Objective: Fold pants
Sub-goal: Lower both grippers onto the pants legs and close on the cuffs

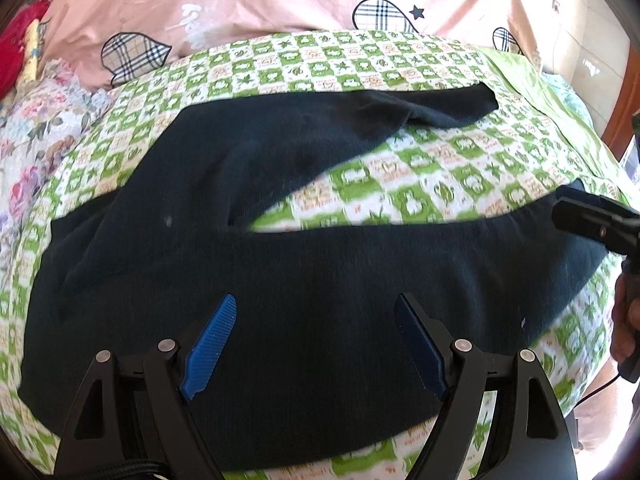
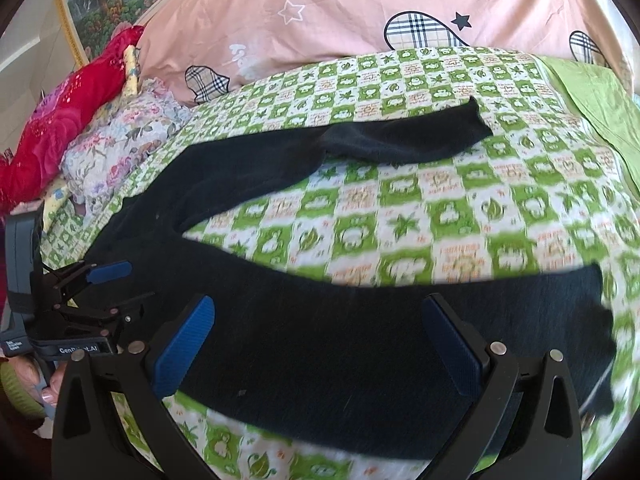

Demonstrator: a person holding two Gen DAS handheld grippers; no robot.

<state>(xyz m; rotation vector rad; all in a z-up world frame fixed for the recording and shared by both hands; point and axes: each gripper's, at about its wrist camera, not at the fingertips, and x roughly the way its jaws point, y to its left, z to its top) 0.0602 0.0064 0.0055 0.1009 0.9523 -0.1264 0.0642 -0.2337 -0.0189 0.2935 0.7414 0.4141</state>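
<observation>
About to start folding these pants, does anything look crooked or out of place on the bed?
Yes. The dark pants lie splayed on the green checked sheet: the far leg angles away from the near leg, leaving a wide wedge of sheet between them. The far leg also wrinkles midway. Nothing looks spilled or torn.

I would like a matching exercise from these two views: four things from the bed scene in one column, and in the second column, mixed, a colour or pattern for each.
Things:
1. pants
2. bed cover
3. big pillow
4. gripper pads

Colours or patterns:
a. pink with plaid hearts and stars
b. blue, ribbed
c. dark, nearly black, plain
d. green and white checks

Pairs: 1-c, 2-d, 3-a, 4-b
</observation>
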